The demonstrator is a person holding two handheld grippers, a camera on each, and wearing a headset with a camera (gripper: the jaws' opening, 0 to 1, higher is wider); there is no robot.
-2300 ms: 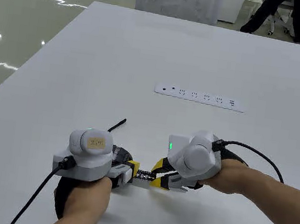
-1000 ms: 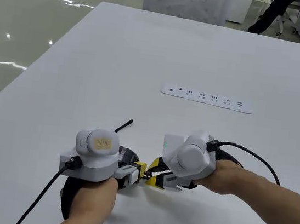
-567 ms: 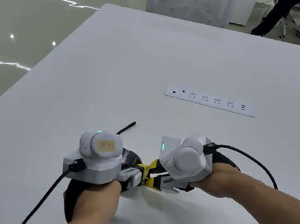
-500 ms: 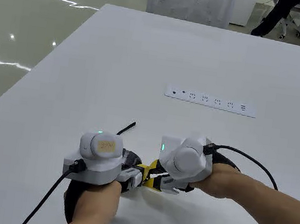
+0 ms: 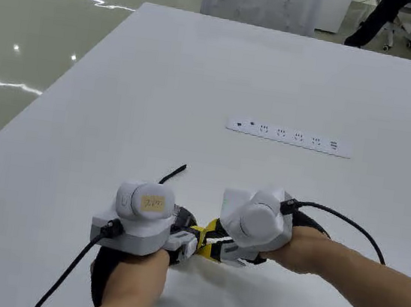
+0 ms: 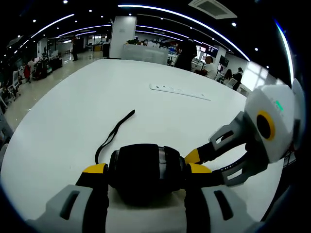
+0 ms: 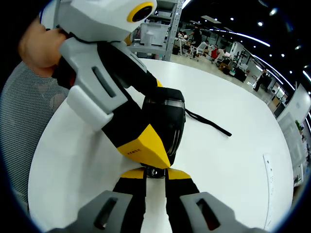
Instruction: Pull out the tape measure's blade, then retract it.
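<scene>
A black tape measure [image 6: 144, 175] rests on the white table [image 5: 199, 84], and my left gripper [image 6: 146, 165] is shut on its case with a yellow-tipped jaw on either side. My right gripper [image 7: 154, 174] faces it, jaws shut on the blade's end hook [image 7: 154, 171], right up against the case [image 7: 166, 121]. Hardly any blade shows between them. In the head view the left gripper [image 5: 182, 243] and right gripper [image 5: 207, 244] meet tip to tip near the table's front, with the case [image 5: 184, 219] mostly hidden behind them. Its black wrist strap [image 5: 172, 173] trails away across the table.
A white power strip [image 5: 289, 136] lies farther back on the table. The table's left edge drops to a glossy floor [image 5: 31, 40]. Cables run back from both grippers. A person's legs [image 5: 390, 19] stand beyond the far right corner.
The two grippers have come closer together; the short length of blade seen between them earlier has slid back into the case. The head camera has shifted slightly.
</scene>
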